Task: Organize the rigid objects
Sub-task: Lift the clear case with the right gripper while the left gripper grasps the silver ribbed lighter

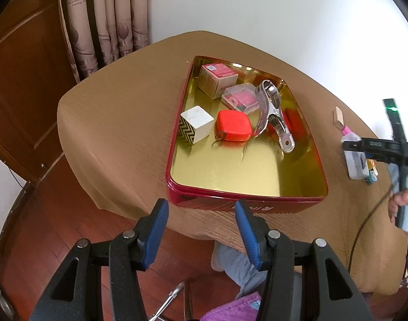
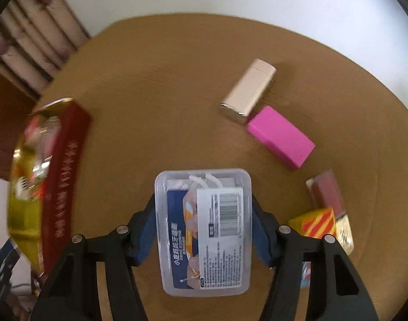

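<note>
A red tin tray [image 1: 297, 160] with a gold inside sits on the brown table; it also shows at the left of the right wrist view [image 2: 67, 176]. In it lie a pink-topped box [image 1: 217, 79], a clear case [image 1: 241, 99], a metal clip [image 1: 273, 109], a red square case [image 1: 234, 125] and a white cube with a zigzag side [image 1: 196, 124]. My left gripper [image 1: 201, 230] is open and empty just before the tray's near wall. My right gripper [image 2: 204, 227] is shut on a clear plastic floss-pick box [image 2: 204, 230], held above the table; it shows at the right of the left wrist view [image 1: 355, 160].
On the table right of the tray lie a beige lighter-like box [image 2: 246, 91], a pink block [image 2: 281, 136], a dark red wrapped bar [image 2: 328, 192] and a yellow-red striped box [image 2: 317, 222]. A curtain [image 1: 105, 18] and a wooden door stand behind the table.
</note>
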Motion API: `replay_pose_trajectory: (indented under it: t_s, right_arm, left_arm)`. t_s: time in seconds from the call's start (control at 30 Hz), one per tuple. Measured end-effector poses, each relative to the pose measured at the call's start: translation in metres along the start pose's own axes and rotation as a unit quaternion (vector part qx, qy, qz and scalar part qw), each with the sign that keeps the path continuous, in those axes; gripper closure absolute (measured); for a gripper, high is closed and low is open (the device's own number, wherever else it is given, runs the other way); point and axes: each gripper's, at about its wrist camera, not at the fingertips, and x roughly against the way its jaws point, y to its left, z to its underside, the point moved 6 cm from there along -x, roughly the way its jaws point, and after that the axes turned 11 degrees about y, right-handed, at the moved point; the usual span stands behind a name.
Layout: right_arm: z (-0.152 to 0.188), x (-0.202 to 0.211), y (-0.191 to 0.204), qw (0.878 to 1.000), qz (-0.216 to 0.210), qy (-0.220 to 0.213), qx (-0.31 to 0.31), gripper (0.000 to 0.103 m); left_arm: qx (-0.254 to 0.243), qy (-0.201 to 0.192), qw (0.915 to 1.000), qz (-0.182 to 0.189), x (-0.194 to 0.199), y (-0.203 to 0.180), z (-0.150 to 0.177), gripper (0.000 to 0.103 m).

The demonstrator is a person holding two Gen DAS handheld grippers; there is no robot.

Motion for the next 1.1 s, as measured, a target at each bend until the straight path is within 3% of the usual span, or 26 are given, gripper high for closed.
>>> replay_pose_trajectory:
  t_s: [0.17, 0.43, 0.63, 0.73, 0.9, 1.03, 1.1]
  right_arm:
    - [0.048, 0.043, -0.009, 0.998, -0.046, -0.043, -0.018, 0.044]
    - [0.12, 0.092, -0.094, 0.988, -0.072, -0.076, -0.116, 0.044]
    - [0.157, 0.098, -0.145, 0.981, -0.076, -0.08, -0.161, 0.044]
    - [0.163, 0.098, -0.163, 0.976, -0.086, -0.089, -0.176, 0.044]
    - [0.16, 0.091, -0.172, 0.975, -0.103, -0.091, -0.173, 0.044]
    - [0.154, 0.085, -0.177, 0.973, -0.124, -0.091, -0.17, 0.044]
    - [0.151, 0.083, -0.18, 0.972, -0.132, -0.093, -0.169, 0.044]
  left_arm:
    - [-0.007, -0.009, 0.9999, -0.011, 0.004, -0.003, 0.002, 0.05]
    - [-0.049, -0.043, 0.9973, -0.035, 0.016, -0.027, 0.006, 0.05]
    - [-0.107, -0.057, 0.9924, -0.02, 0.03, -0.075, 0.013, 0.05]
    - [-0.137, -0.06, 0.9887, 0.01, 0.038, -0.112, 0.007, 0.05]
    - [-0.176, -0.031, 0.9816, 0.069, 0.037, -0.181, -0.025, 0.05]
    - [-0.193, -0.008, 0.9782, 0.076, 0.022, -0.235, -0.072, 0.05]
    - [-0.211, 0.0, 0.9755, 0.062, 0.008, -0.267, -0.1, 0.05]
